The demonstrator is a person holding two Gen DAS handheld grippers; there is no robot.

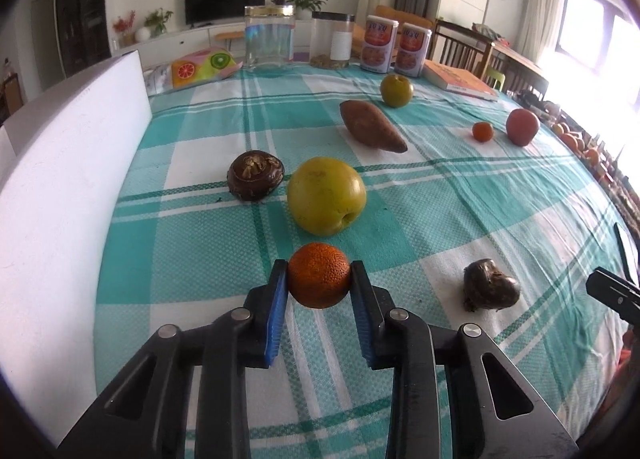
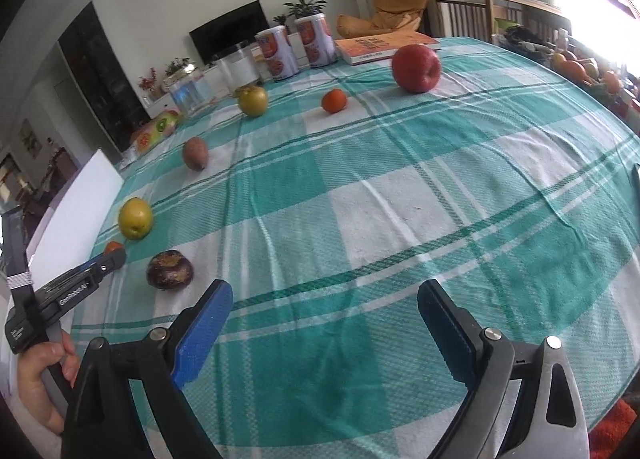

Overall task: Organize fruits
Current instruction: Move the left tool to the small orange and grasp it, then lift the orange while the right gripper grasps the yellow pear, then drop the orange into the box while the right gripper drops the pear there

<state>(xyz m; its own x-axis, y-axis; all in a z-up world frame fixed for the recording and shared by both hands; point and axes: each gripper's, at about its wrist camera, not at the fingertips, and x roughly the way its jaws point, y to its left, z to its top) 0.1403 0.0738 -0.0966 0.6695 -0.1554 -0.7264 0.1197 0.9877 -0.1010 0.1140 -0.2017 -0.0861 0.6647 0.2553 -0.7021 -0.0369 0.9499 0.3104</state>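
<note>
Worktop (image 1: 224, 107) under the teal plaid cloth carries scattered fruit. Your right hand-held gripper (image 2: 325, 305) hangs wide, nothing between its pads. Your left hand-held gripper (image 1: 319, 277) clamps the small orange (image 1: 319, 275), right in front of the yellow-green apple (image 1: 326, 201).

Two oranges (image 1: 319, 275) (image 1: 482, 131), two yellow-green fruits (image 1: 326, 201) (image 1: 396, 90), two water chestnuts (image 1: 255, 175) (image 1: 490, 290), one sweet potato (image 1: 371, 126), one red apple (image 1: 522, 127).

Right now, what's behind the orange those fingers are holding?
A big yellow-green fruit sits just behind the orange, with a dark brown chestnut-like thing beside it. The cloth under the orange is hidden.
</note>
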